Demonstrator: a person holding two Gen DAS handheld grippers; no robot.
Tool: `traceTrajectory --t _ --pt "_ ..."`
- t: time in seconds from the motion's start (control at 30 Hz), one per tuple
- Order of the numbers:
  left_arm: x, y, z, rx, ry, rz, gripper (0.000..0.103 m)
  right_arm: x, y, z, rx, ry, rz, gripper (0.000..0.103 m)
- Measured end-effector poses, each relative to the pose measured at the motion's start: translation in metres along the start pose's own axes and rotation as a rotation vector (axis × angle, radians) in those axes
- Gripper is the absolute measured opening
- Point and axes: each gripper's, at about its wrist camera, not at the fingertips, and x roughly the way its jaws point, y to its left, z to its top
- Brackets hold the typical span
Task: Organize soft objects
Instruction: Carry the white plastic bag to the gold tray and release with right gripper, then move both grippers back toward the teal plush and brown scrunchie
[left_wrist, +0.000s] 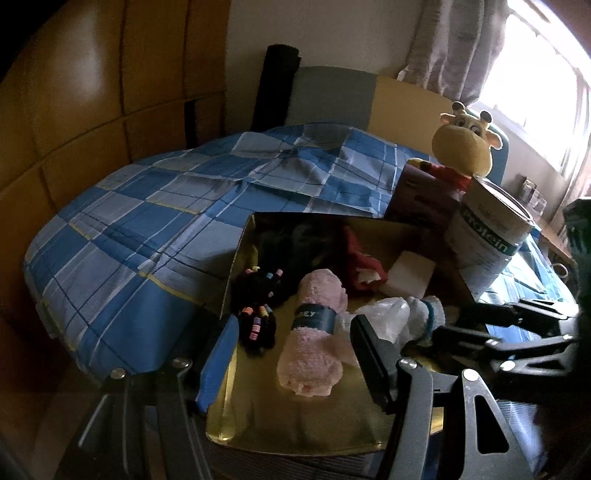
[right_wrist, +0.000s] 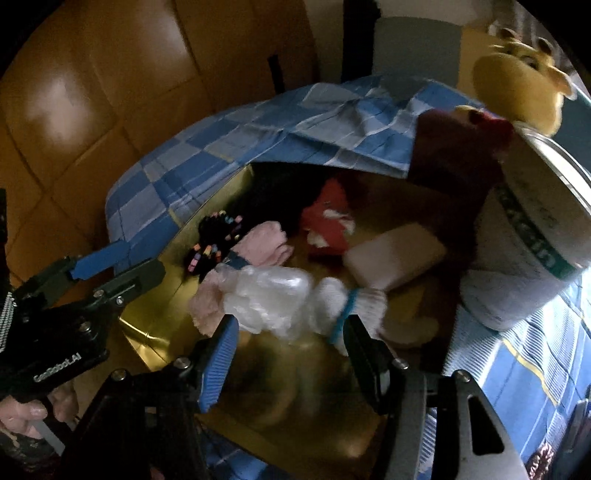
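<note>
Both the left hand-held gripper (left_wrist: 295, 354) and right hand-held gripper (right_wrist: 291, 358) gape wide, holding nothing, poised over the gold box (left_wrist: 295, 428) where the pink towel roll (left_wrist: 314, 332) lies gathered

pink rolled towel (left_wrist: 314, 332) lies in the gold box (left_wrist: 295, 424) between the left gripper (left_wrist: 291, 363) open fingers

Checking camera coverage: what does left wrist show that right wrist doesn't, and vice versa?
Left wrist only: the bright window with grey curtain and the readable "Protein" lettering on the white canister.

Right wrist only: the left gripper from outside, open, and the person's hand holding it.

Both: the gold box, rolled pink towel, black beaded hair ties, yellow giraffe plush, blue checked bedspread.
</note>
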Motion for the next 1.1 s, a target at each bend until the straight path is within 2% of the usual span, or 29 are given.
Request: traceTrajectory --t 0.23,0.43,0.73,1.1 --pt "-0.004 -0.012 0.002 0.040 -0.012 -0.016 0.064 -0.035 -0.029 -0.011 0.061 -0.069 -0.051 0.060" --pt "-0.006 -0.028 0.002 0.084 -0.016 -0.040 0.064 -0.073 -0.071 -0.026 0.153 -0.137 -0.126 0.060" --pt "-0.010 -0.064 0.001 0.176 -0.022 -0.082 0.064 -0.137 -0.158 -0.068 0.402 -0.251 -0.273 0.060" --pt "-0.016 -0.127 0.001 0.313 -0.030 -0.167 0.064 -0.201 -0.258 -0.149 0.767 -0.401 -0.480 0.060"
